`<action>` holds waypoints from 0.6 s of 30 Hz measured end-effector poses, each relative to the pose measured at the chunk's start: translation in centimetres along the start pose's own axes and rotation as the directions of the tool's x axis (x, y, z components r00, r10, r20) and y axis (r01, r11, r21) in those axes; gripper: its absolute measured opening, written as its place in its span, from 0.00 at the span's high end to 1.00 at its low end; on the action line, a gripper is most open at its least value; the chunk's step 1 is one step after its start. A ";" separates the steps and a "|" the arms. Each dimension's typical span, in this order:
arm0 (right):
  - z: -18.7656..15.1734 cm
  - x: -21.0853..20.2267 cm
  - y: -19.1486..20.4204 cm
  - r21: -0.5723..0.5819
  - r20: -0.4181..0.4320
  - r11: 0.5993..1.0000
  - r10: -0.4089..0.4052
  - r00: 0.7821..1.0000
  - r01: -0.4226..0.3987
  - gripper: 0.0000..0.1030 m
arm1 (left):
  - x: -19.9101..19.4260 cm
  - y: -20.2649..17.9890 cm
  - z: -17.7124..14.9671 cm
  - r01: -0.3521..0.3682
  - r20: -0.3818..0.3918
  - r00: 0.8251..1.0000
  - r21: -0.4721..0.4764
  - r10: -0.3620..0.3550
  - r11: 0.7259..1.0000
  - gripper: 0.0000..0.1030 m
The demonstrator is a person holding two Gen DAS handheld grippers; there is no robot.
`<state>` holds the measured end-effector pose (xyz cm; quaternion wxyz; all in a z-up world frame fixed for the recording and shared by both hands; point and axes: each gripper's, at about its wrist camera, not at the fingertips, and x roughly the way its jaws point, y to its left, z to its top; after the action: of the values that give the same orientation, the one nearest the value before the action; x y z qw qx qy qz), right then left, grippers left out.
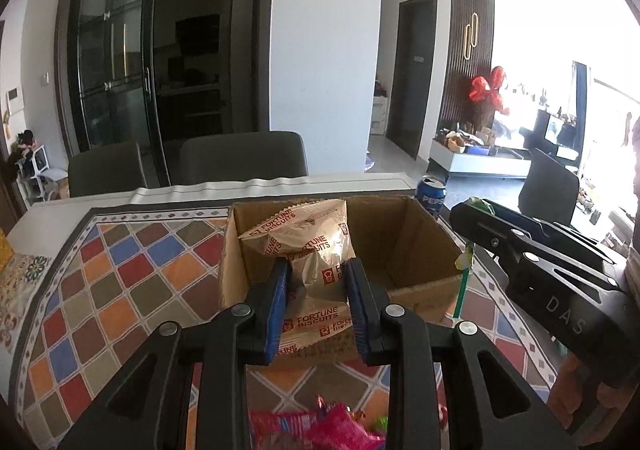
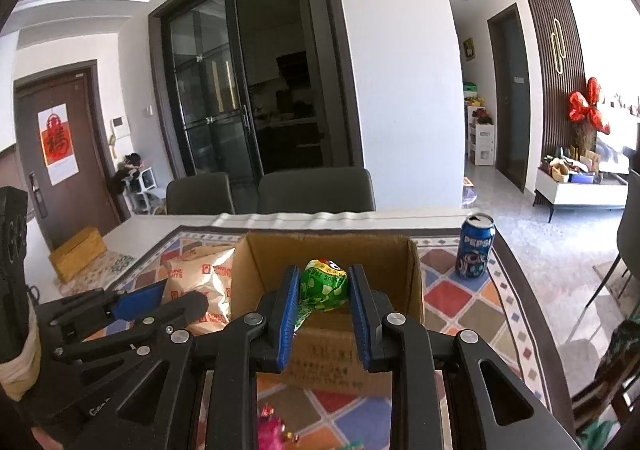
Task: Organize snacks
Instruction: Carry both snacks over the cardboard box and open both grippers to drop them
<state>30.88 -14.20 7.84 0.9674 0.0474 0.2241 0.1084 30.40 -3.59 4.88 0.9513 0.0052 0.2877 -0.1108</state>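
Observation:
An open cardboard box point(image 1: 424, 282) stands on a chequered tablecloth point(image 1: 120, 282); it also shows in the right wrist view point(image 2: 332, 250). My left gripper point(image 1: 318, 270) is shut on a tan Fortune Biscuits bag point(image 1: 308, 246) and holds it over the box's left half. My right gripper point(image 2: 324, 282) is shut on a green-wrapped lollipop point(image 2: 324, 284) above the box's near edge. The right gripper shows in the left wrist view point(image 1: 472, 206), the left gripper in the right wrist view point(image 2: 152, 298) with the bag point(image 2: 200, 282).
A blue Pepsi can point(image 2: 475, 248) stands on the table right of the box. Pink snack packets point(image 1: 320, 426) lie on the cloth near me. A yellow box point(image 2: 78, 254) sits far left. Two dark chairs point(image 2: 316, 190) stand behind the table.

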 end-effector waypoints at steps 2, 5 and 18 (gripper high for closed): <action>0.5 1.2 -0.4 0.007 -0.012 1.000 0.001 1.000 -0.001 0.75 | 1.1 0.3 0.4 0.004 -0.016 1.000 -0.012 -0.005 1.000 0.72; 0.9 2.9 -1.0 0.012 -0.028 1.000 -0.008 1.000 0.008 0.75 | 3.0 0.6 1.0 0.001 -0.043 0.999 -0.024 -0.002 1.000 0.72; 1.5 7.9 -3.2 0.067 -0.099 0.996 -0.047 0.994 0.053 0.52 | 6.4 1.3 2.0 -0.053 -0.077 0.996 -0.036 0.050 0.998 0.49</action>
<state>39.10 -15.53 5.39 0.9555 0.0699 0.2757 0.0784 36.97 -3.83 2.91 0.9421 -0.0013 0.3257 -0.0803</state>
